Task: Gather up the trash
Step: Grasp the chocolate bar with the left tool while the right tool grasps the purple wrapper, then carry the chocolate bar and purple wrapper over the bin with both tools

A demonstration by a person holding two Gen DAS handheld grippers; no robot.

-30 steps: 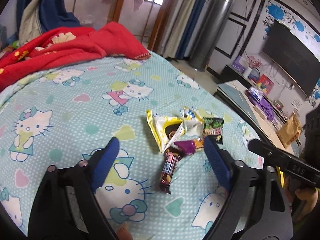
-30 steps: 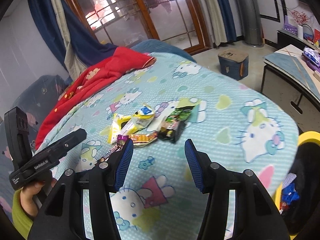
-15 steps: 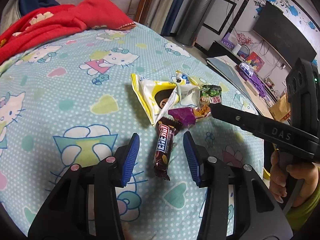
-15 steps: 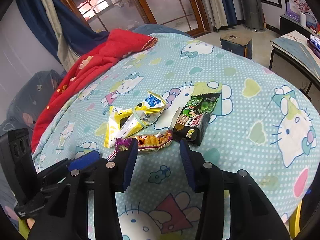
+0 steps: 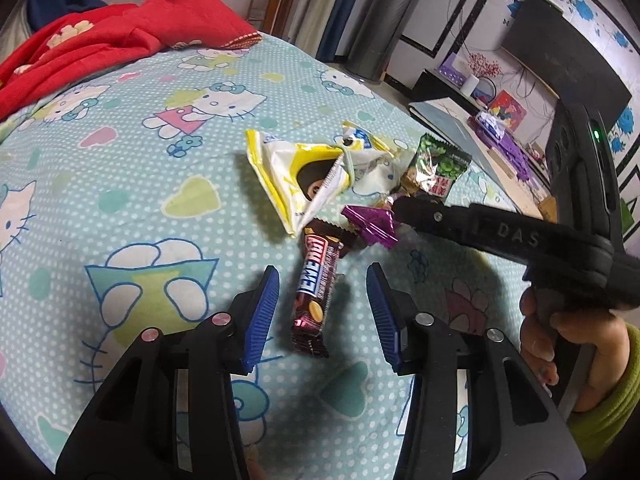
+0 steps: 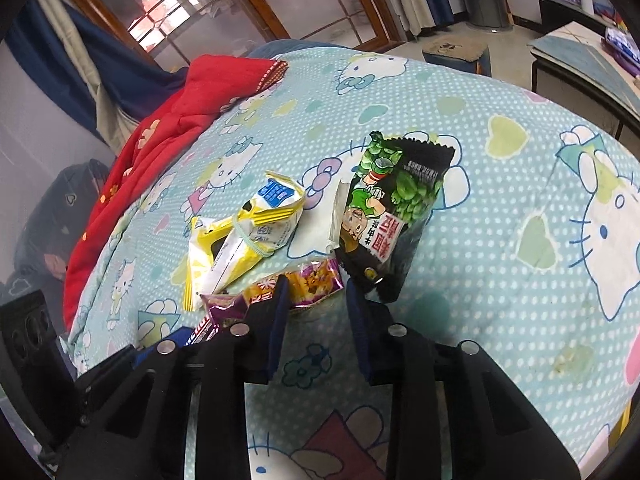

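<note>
Surface: cat-print teal bedsheet [image 5: 132, 184], wrappers [image 5: 316, 176] clustered
Blanket: red [image 5: 92, 44], far edge
Room: television [image 5: 560, 64], glazed doors [image 6: 224, 12]
Left gripper [image 5: 322, 308]: apart, straddling chocolate bar [image 5: 316, 292]
Right gripper [image 6: 316, 304]: closing, purple wrapper [image 6: 312, 284] at tips, ungripped

Purple wrapper [image 6: 316, 284] partly behind right tongs [image 6: 316, 300]; chocolate bar [image 6: 200, 330] mostly hidden there

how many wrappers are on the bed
5, clustered: chocolate bar wrapper nearest, purple wrapper beside it, yellow packet, white-blue packet and green pea bag behind. More may hide underneath.
</note>
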